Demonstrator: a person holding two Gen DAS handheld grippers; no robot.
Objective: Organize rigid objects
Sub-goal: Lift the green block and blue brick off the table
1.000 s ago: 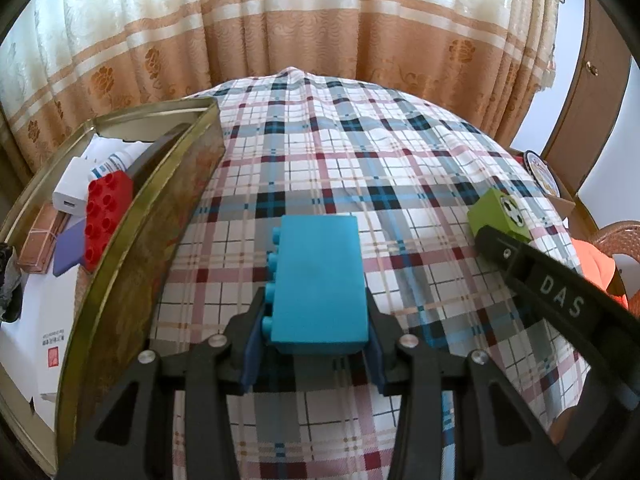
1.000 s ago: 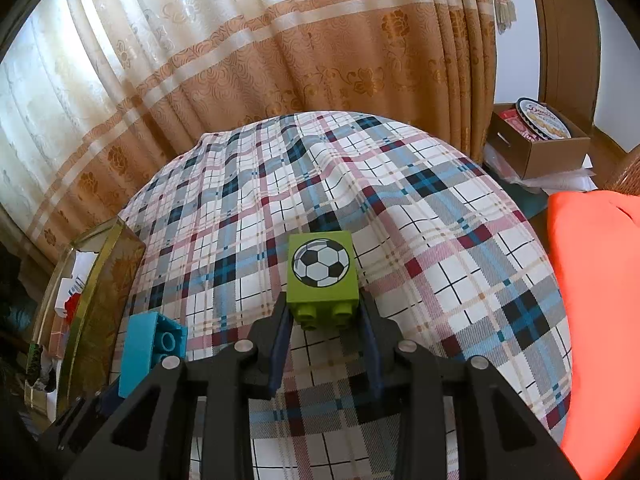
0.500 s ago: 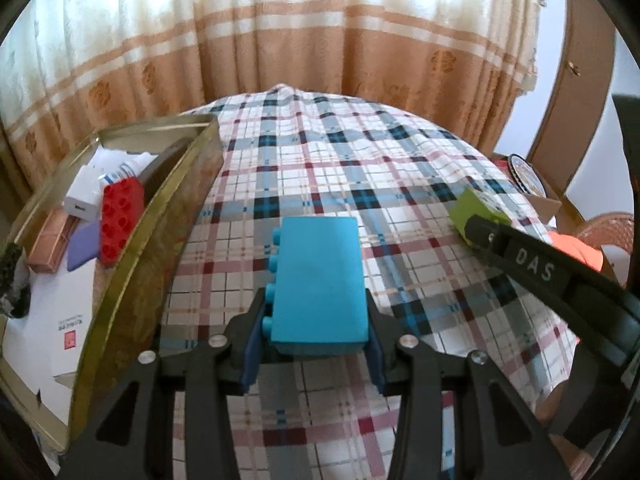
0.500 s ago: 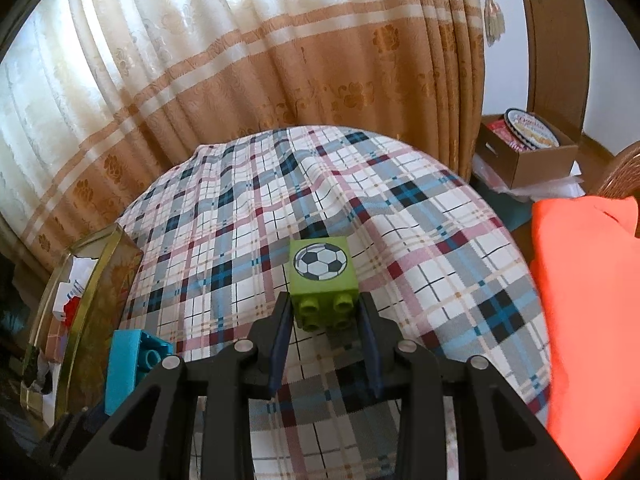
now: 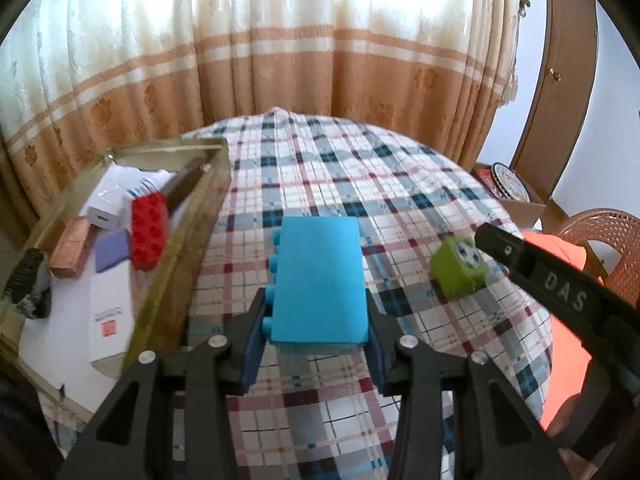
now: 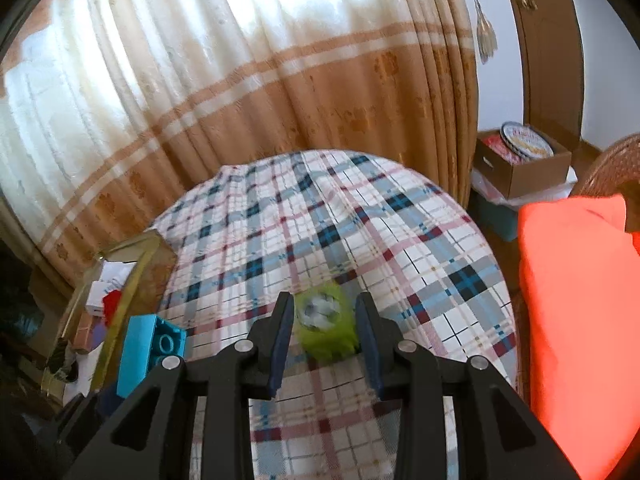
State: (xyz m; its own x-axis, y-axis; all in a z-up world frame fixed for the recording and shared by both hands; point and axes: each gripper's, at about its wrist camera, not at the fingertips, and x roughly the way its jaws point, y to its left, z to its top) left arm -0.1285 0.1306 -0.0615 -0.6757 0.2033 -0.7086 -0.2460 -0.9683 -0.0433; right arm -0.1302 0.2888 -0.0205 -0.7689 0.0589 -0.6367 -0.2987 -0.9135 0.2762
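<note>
Since a second ago both blocks have risen off the plaid-clothed desk [image 5: 400, 184], and the gold-rimmed metal tray [image 5: 188, 240] now shows more of its inside in the left wrist view, which suggests the carry toward it is under way.

Nearest in that view, the left gripper [image 5: 316, 344] has its jaws closed part-way on the long blue plastic building block [image 5: 320, 280]. The block sits square between the pads, gripped at its near end, its studs facing left and most of its length sticking out forward.

In the right wrist view the right gripper [image 6: 324, 344] has its jaws drawn narrow on the small green plastic cube with a football print [image 6: 326, 328]. The cube is blurred, low between the pads, print upward; a sliver of gap seems to show on each side, so the hold looks light.

Farther left, the tray holds 1 red studded block [image 5: 148, 232], a white charger and papers. Both held blocks are still outside it, to its right.
</note>
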